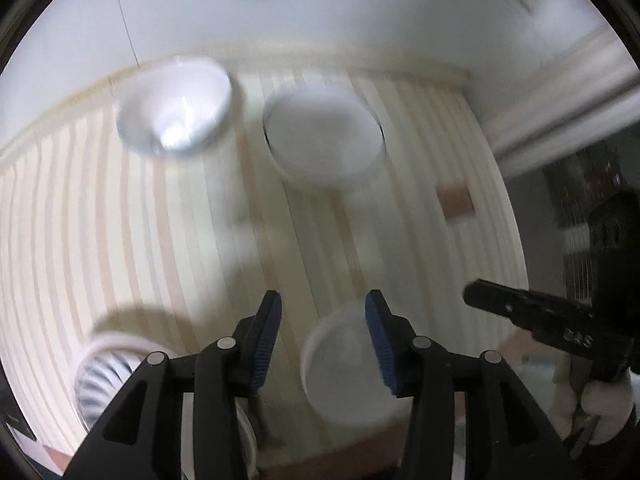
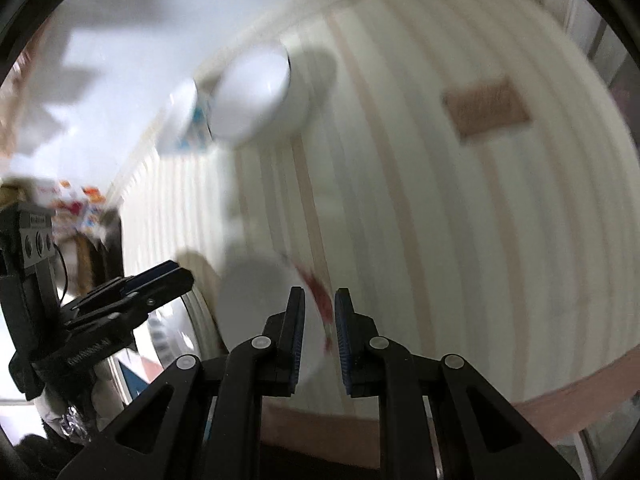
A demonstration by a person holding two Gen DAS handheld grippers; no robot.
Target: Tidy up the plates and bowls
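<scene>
**Left wrist view: both tools hanging loose over the striped counter**

Left wrist view is pretty blurry, but here's what I can make out. The left tool (image 1: 323,304) has its jaws apart with nothing pinched between the blue ribbed pads. Just under it, near side, sits a small white round bowl (image 1: 340,368), plain and smooth. To the near left there's a ribbed bowl (image 1: 105,372) with a blue-striped inside, right at the counter's near edge. Far left is a shiny glazed bowl (image 1: 176,108), and beside it a flat white dish (image 1: 322,132), both close to the far edge where the counter (image 1: 160,220) meets the pale wall. The surface is cream with thin tan stripes, cloth-like, and there's a small brown patch (image 1: 454,202) on the right. The middle stretch is open.

In the right wrist view, the right tool (image 2: 320,300) is also released, with a narrow gap and nothing clamped. A white bowl with a red mark (image 2: 264,304) lies just beneath its fingers. The counter's whole right half (image 2: 480,220) is bare up to its curved near edge.
</scene>
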